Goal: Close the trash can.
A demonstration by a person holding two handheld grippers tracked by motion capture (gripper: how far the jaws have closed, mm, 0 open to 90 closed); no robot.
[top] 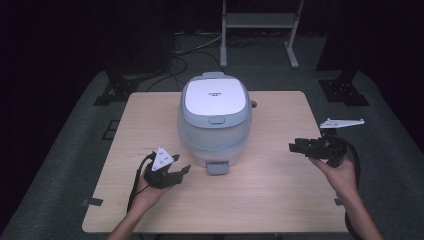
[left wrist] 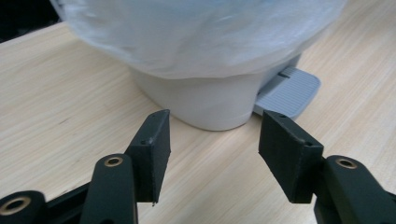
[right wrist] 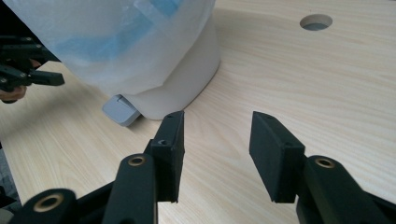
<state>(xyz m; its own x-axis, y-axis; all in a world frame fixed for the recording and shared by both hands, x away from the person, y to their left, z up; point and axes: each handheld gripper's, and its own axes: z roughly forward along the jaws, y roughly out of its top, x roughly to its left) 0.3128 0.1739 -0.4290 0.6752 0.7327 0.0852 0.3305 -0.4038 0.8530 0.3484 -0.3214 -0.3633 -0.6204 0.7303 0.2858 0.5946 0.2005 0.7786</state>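
One white-and-grey rounded rice cooker (top: 215,117), its body wrapped in clear plastic film, stands near the middle of the light wooden counter (top: 280,195), with one grey tab (top: 218,168) jutting from its base toward the person. Two black grippers flank it, each held in one hand. The left gripper (top: 176,171) hovers just beside the cooker's front left, jaws apart and empty. The right gripper (top: 295,146) sits farther off at the right, jaws likewise spread, holding nothing. One round hole (right wrist: 316,21) pierces the counter.

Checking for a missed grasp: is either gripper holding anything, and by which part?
Nothing is held. The left gripper and right gripper are both open over the table, apart from the pedal bin.
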